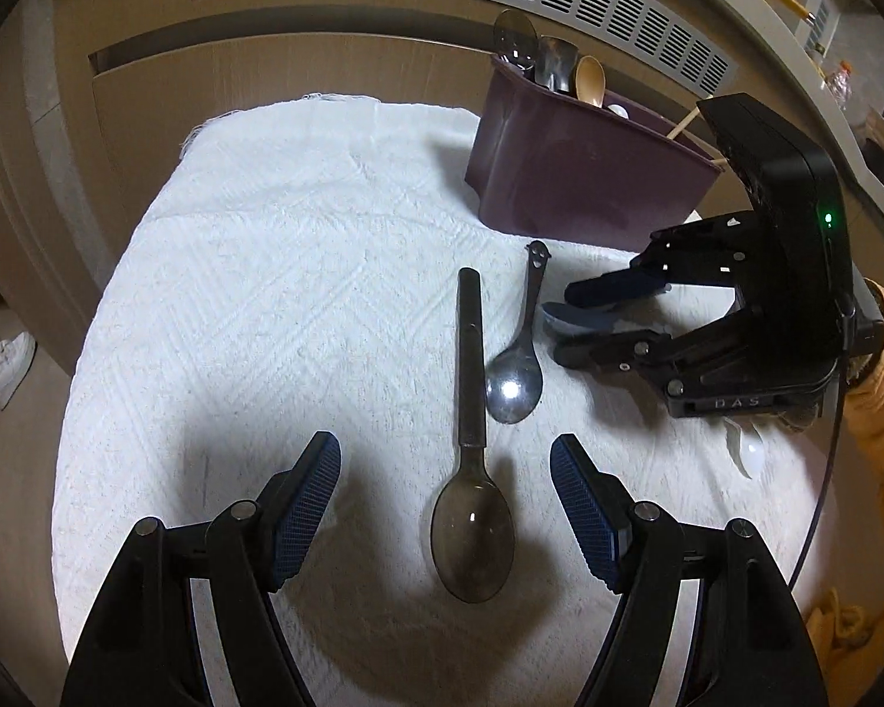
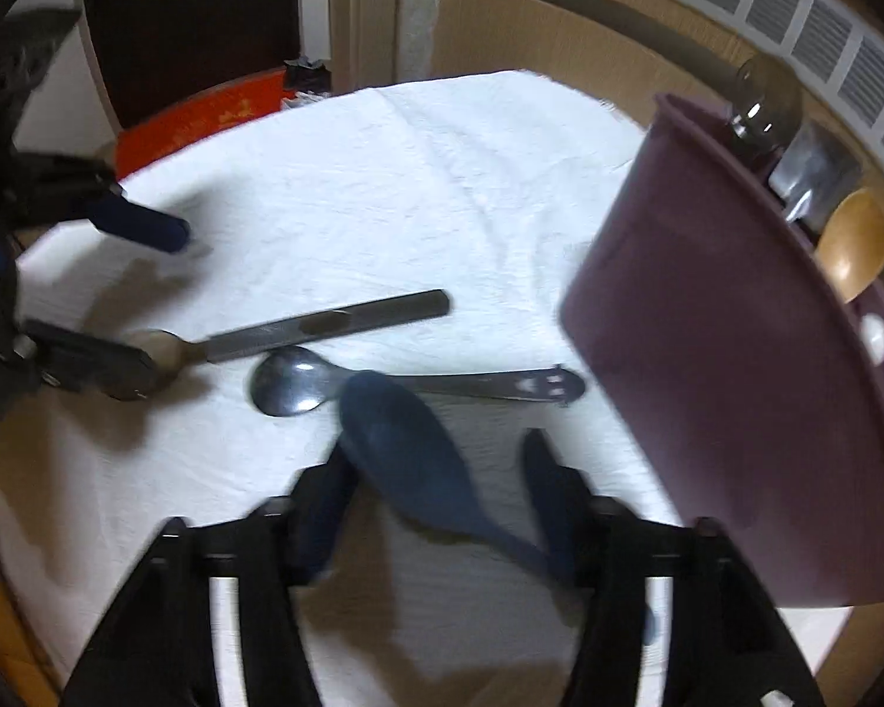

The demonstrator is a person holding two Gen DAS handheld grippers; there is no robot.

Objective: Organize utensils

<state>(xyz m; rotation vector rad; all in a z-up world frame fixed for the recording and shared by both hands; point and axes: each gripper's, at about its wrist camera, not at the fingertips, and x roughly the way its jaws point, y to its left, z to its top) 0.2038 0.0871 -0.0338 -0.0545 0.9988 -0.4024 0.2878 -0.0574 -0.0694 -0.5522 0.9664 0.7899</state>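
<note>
The left gripper [image 1: 445, 506] hung wide open over the dark long-handled spoon [image 1: 471, 495], whose bowl lay between its 2 blue pads [image 1: 586, 521] without touching either, so a closure there risked pinching the rounded bowl and letting it slip. Beyond it, the right gripper [image 2: 436, 506] straddled the blue spoon [image 2: 406, 459] on the white cloth [image 1: 265, 294]; blur hid any contact, and I could not tell whether it gripped, while an off-centre hold might nudge the smiley-handled spoon [image 2: 300, 380] just beside it, short of the purple bin [image 2: 736, 383]

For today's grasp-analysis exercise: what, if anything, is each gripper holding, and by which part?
Left gripper: nothing, jaws open. Right gripper: blue spoon lies between its fingers, bowl end forward, but blur hides whether they grip it.
</note>
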